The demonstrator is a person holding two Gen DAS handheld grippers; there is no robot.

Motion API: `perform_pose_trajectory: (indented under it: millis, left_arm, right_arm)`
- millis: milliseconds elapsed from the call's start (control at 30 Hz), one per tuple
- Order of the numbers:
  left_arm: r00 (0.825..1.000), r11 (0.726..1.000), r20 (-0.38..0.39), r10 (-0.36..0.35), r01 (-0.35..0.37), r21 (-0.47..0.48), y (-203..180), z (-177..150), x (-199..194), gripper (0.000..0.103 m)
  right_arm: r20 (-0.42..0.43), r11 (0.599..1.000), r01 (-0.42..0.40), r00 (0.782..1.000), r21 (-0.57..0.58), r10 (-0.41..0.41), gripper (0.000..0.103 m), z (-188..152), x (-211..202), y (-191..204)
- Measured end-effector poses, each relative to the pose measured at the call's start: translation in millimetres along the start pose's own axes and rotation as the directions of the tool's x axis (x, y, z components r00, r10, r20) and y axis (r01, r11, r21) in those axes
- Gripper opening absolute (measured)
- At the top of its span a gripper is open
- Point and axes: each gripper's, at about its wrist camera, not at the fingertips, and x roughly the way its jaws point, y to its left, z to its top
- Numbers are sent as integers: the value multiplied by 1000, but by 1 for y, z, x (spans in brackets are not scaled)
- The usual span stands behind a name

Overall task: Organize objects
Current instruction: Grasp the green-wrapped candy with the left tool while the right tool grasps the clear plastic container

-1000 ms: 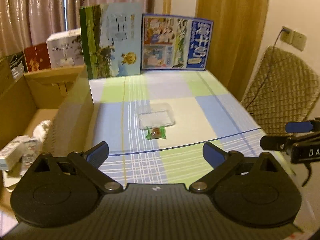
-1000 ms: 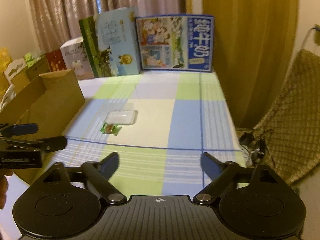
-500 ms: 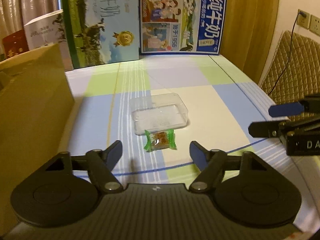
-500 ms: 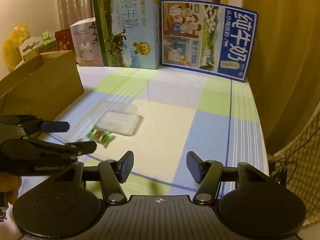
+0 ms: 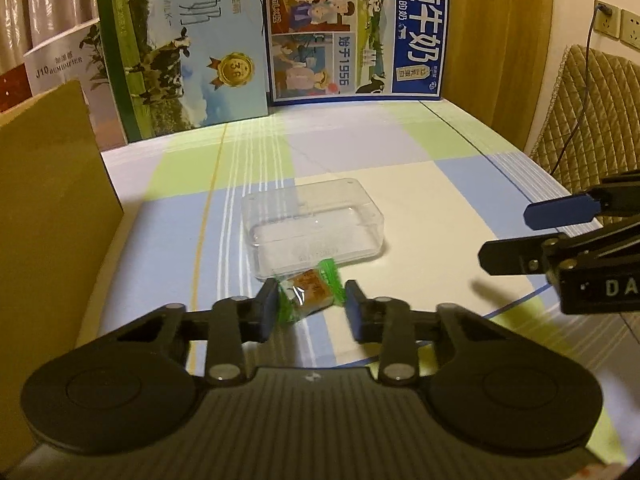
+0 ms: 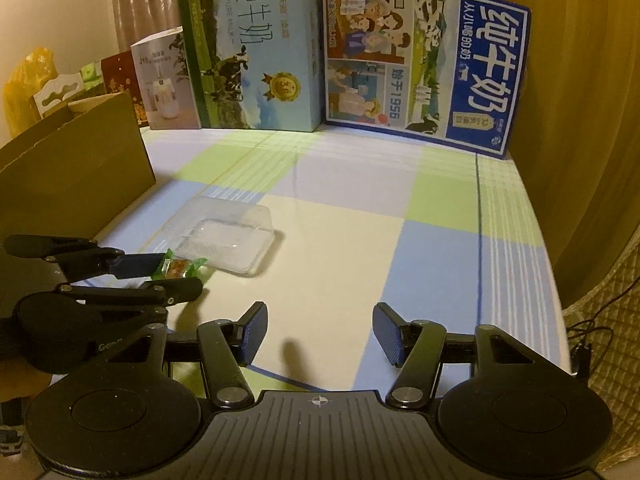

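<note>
Step in hand: the pick-up of the wrapped candy [image 5: 310,297], judged as the first part of putting it away into the clear plastic tray [image 5: 312,229].
Candy: it lay on the checked cloth of the bench [image 5: 460,184], towards the near edge and the left side, just in front of the tray's near wall and touching it or almost so; green wrapper ends, brown middle.
Tray: open-topped, nothing in it, set nearer the bench's left edge than its right, beside the cardboard box [image 5: 48,208] that stood along that left edge.
Left claw [image 5: 311,309]: narrowed to about the width of the candy, 1 finger on each side of it; the left pad met the wrapper, the right pad sat just beside it, so the pinch looked nearly made but not firm. The right wrist view agreed, with the candy [image 6: 179,268] between the 2 fingers.
Right claw [image 6: 318,338]: spread wide, holding nothing, hovering over bare cloth near the bench's front edge, well apart from the tray [image 6: 228,240].
Next move, as a judgement: finish the squeeze on the candy's firm middle, lift it clear of the tray's wall, carry it over the tray and let go.
Back edge: 2 milk cartons [image 5: 356,32] stood upright.
</note>
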Motion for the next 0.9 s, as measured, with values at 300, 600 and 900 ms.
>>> perform_pose_trajectory:
  millis: [300, 600, 900]
  left_arm:
    - [997, 997, 2, 77, -77, -32, 26, -6, -28, 23]
    - [996, 994, 10, 92, -91, -57, 46, -2, -33, 23]
    - [997, 995, 9, 75, -75, -72, 54, -3, -33, 23]
  right_arm:
    - [18, 996, -58, 998, -62, 59, 59, 16, 16, 25]
    - [-13, 928, -95, 995, -362, 97, 81, 46, 62, 50]
    - [-145, 814, -205, 978, -544, 150, 81, 59, 105, 75]
